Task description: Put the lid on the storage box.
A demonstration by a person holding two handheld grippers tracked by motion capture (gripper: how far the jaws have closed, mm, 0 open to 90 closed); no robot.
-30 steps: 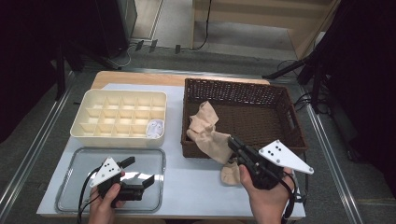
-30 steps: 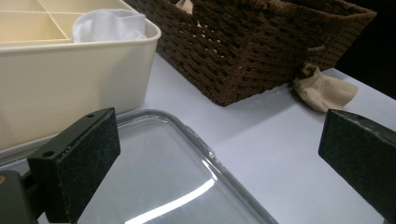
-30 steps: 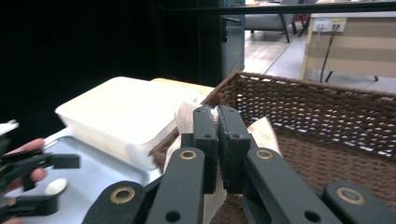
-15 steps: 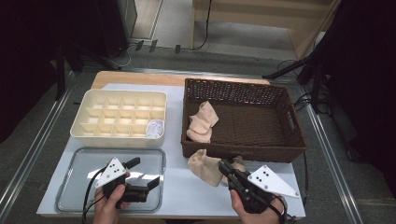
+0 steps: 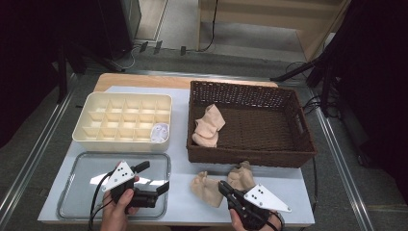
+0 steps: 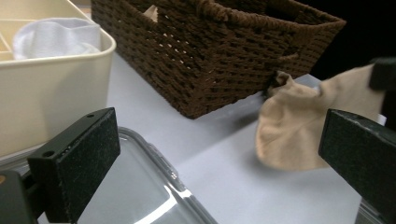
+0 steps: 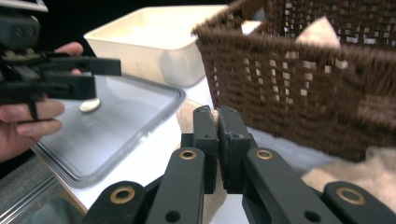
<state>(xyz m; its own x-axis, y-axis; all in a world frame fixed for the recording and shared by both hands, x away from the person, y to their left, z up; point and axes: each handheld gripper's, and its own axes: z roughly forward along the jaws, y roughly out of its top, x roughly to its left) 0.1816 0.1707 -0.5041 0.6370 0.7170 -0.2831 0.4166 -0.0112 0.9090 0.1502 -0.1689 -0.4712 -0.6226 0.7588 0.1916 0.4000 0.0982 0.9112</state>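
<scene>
**Beige sock down on the tabletop, ready for the next move**

At the front left corner of the tabletop (image 5: 183,207) lies a clear shallow tray (image 5: 82,192), and the left hand-held gripper (image 5: 155,179) hovers over its right part with its jaws spread wide and nothing between them. Behind the tray, toward the back left, sits a cream divider box (image 5: 122,120); one front compartment holds a rolled white sock (image 5: 159,132) (a finished one, I judge).

Just right of the tray, near the front edge, a beige sock (image 5: 207,188) lies partly on the tabletop, with its other end bunched against the front wall of the brown wicker basket (image 5: 250,159). The right hand-held gripper (image 5: 224,187) has its jaws pinched shut on this sock, the cloth showing between the pads (image 7: 205,126) in the right gripper view.

The step in hand looks like setting the sock out flat in front of the basket, before folding or rolling it. The next move likely calls for the open left gripper to reach across and take the sock's free end, so both can stretch it.

Farther right, more beige socks (image 5: 208,126) wait in the basket's left part. The basket wall crowds the sock from behind, and the tray rim lies close on the left, leaving little working room.
</scene>
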